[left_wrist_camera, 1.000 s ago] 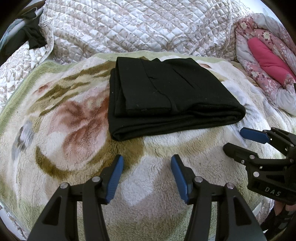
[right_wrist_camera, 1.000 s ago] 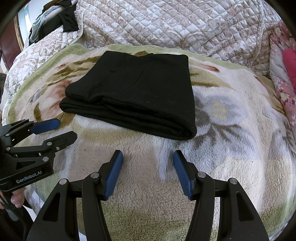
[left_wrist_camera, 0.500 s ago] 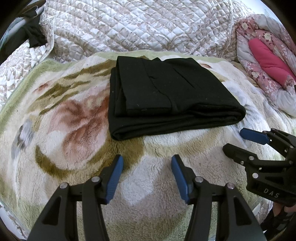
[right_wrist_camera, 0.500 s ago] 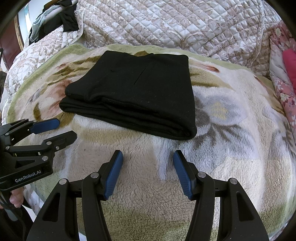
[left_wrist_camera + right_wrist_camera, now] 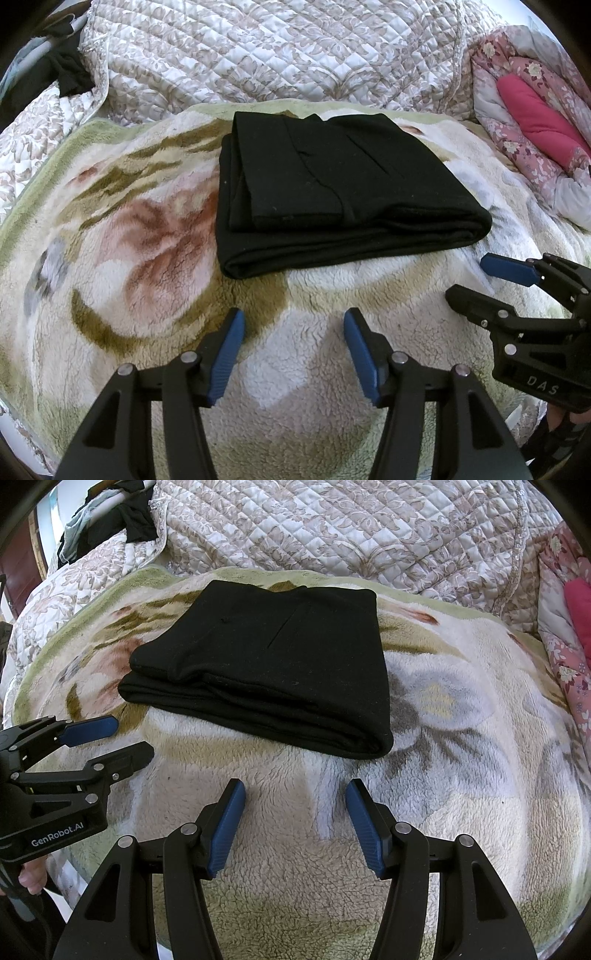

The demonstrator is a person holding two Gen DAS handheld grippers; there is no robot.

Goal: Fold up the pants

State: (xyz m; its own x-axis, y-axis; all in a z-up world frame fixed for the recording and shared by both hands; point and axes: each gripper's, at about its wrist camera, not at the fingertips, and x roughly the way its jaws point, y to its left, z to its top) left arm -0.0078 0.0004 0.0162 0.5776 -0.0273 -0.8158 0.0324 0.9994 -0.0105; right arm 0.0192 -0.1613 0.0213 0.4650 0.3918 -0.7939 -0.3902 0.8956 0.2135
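Both wrist views low over blanket (image 5: 155, 236), facing folded pants (image 5: 332, 192) (image 5: 273, 664); each sees other claw.

There were one folded pair of black pants (image 5: 332, 188), two grippers, left (image 5: 293, 350) and right (image 5: 295, 823), one fleece blanket (image 5: 129, 266) and one quilt (image 5: 277, 51).

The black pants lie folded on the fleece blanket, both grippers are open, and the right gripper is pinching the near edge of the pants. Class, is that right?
Not quite. The right gripper pinches nothing: the right wrist view shows it open over bare fleece blanket, short of the black pants. The left gripper is open too.
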